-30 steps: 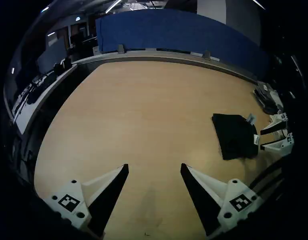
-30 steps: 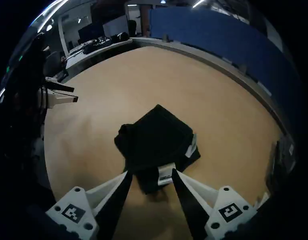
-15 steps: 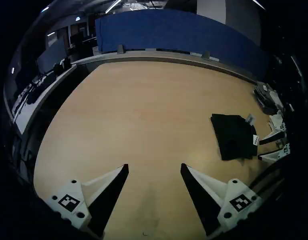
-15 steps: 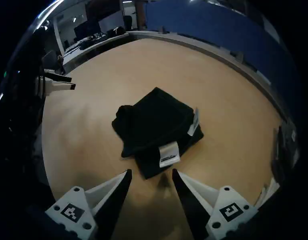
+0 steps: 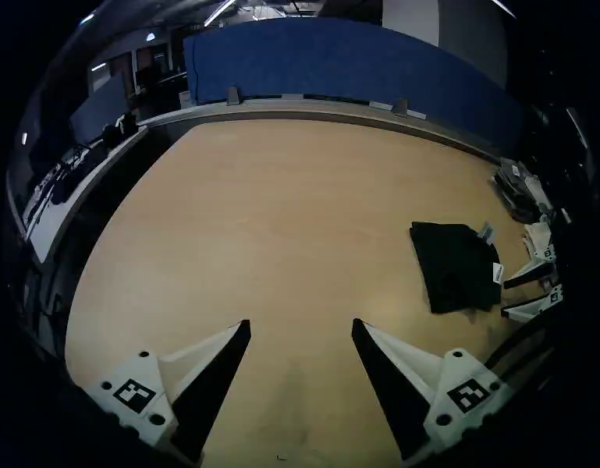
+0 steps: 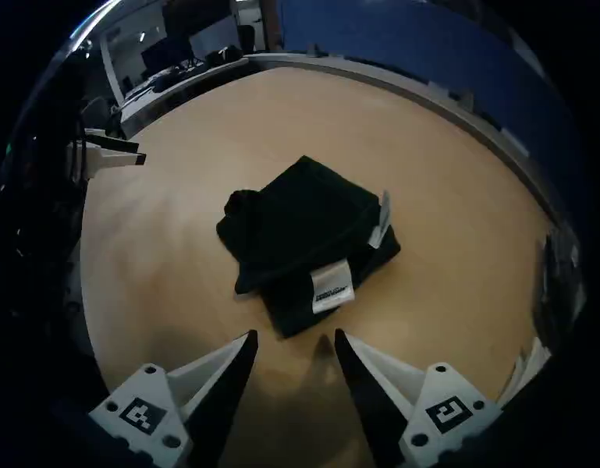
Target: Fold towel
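1. My left gripper (image 5: 300, 320) has its fingers spread wide, with nothing between them, over bare wood of the table (image 5: 284, 203).
2. My right gripper (image 6: 295, 331) also stands spread apart and grips nothing. Between its fingertips I see tabletop and a shadow.
3. The towel (image 6: 300, 226) is black and lies on the table as a folded, layered bundle. Its near corner sits just ahead of the gap between the right gripper's fingers.
4. On containers: a dark heap (image 5: 518, 191) rests at the table's edge, beyond the towel. I cannot tell what it is or whether it holds anything.
5. The right gripper view gives me the towel close up. The top layer sits askew on the lower one, its left end is bunched, a white label (image 6: 331, 286) lies on the near side, and a second tag (image 6: 381, 218) sticks out at the right edge.
6. The same view has the left gripper far off at the left rim, well apart from the towel.
7. The left gripper view gives me the wide layout. The towel is small and well off to the right, and the right gripper's two fingers point at its outer side, just beside it.
8. That view also takes in a blue partition (image 5: 339, 62) along the table's far edge and desks (image 5: 89, 140) to the left.
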A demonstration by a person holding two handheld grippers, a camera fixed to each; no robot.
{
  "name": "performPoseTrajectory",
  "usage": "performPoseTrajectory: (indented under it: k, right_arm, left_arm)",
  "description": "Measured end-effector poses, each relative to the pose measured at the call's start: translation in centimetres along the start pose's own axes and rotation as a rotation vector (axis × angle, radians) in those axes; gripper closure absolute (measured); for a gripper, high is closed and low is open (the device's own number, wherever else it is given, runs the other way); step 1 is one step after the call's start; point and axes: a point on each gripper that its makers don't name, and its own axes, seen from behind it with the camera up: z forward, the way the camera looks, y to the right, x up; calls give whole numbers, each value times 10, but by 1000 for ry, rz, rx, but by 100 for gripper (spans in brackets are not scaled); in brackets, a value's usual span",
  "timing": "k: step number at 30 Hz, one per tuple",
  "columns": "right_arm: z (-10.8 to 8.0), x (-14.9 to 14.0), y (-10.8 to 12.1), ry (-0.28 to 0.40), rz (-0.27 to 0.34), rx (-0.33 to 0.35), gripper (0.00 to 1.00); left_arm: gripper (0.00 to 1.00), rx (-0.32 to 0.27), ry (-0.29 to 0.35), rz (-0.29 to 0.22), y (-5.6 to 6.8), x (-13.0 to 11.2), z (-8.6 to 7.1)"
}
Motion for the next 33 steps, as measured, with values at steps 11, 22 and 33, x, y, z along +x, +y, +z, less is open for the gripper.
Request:
performPoseTrajectory:
  k: [11, 22, 33]
  right_arm:
    - [8, 1, -2, -2, 25, 4, 47]
    - [14, 1, -3, -10, 50, 14, 87]
    - [12, 6, -4, -3, 54, 17, 93]
  left_arm:
    - [3, 3, 2, -5, -2, 2, -1]
    - [3, 4, 2, -6, -4, 1, 0]
    - [3, 1, 3, -5, -4, 0, 0]
